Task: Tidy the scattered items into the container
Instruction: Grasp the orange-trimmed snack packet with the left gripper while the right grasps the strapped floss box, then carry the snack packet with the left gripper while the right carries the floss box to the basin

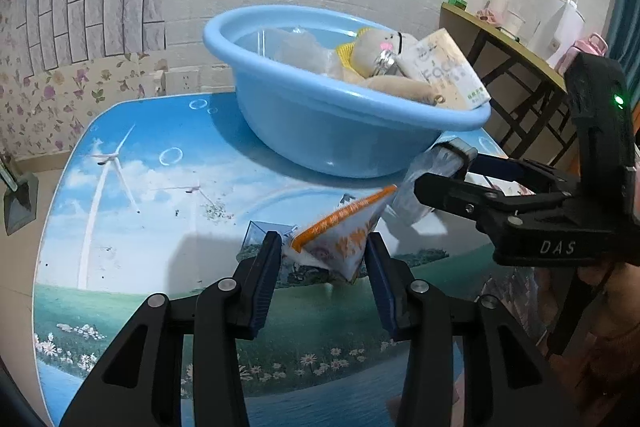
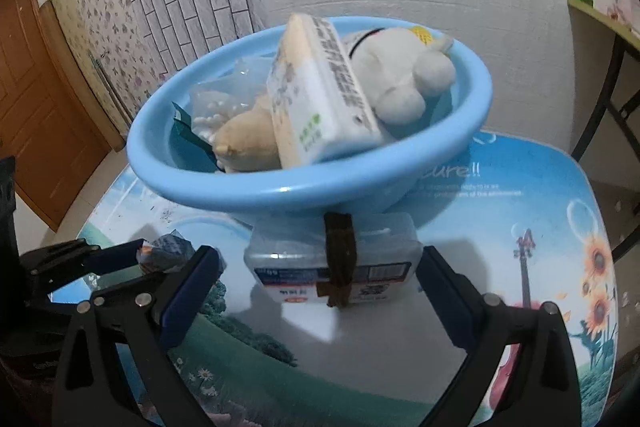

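Basin, two plush toys, one box

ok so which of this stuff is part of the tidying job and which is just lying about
Part of the job:
- blue basin, already holding a tissue pack and plush toys
- orange-and-white packet, pinched in the left gripper
- clear plastic box on the table, between the open right gripper's fingers

Just lying about:
- side table with its bottles
- wooden door

Glossy blue plastic basin; fuzzy cloth plush toy; glossy printed tabletop
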Action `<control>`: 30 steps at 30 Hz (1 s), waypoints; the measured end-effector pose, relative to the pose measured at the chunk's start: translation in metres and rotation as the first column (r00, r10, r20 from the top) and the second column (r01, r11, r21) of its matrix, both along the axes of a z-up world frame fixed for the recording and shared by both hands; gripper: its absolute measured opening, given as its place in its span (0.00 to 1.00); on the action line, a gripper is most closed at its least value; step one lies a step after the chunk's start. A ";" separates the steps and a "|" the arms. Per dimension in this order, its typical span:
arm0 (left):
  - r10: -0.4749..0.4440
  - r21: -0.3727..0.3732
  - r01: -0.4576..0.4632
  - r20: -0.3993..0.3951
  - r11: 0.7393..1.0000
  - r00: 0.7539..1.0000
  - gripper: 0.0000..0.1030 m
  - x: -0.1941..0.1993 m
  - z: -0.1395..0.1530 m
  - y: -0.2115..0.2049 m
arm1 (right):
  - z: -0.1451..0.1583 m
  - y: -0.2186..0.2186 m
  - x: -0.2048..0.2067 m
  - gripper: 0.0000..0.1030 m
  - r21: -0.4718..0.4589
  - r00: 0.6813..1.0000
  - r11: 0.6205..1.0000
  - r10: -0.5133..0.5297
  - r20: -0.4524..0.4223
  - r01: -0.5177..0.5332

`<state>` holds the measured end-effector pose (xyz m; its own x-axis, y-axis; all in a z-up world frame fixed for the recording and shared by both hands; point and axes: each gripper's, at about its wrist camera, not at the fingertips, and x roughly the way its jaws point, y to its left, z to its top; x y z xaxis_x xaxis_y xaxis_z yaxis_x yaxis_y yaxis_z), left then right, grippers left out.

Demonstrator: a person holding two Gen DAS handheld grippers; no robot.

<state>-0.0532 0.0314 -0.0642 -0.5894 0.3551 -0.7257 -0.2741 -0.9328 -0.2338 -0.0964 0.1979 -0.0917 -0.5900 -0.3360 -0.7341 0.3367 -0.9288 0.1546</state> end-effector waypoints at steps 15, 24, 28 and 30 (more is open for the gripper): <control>-0.001 -0.060 0.000 -0.026 0.998 1.000 0.38 0.037 0.016 0.007 | 0.013 0.052 0.052 0.80 -0.031 1.000 0.999 0.011 -0.022 -0.012; 0.009 -0.086 -0.011 -0.028 0.996 1.000 0.38 0.065 0.021 0.005 | 0.016 0.062 0.078 0.80 -0.076 0.999 0.997 0.011 -0.040 -0.014; 0.001 -0.082 -0.003 -0.029 0.997 1.000 0.38 0.074 0.024 0.005 | 0.014 0.060 0.084 0.80 -0.070 0.999 0.998 0.005 -0.032 -0.008; -0.004 -0.091 0.000 -0.043 0.996 0.999 0.42 0.077 0.026 0.007 | 0.014 0.059 0.087 0.80 -0.064 0.999 0.998 0.016 -0.034 -0.018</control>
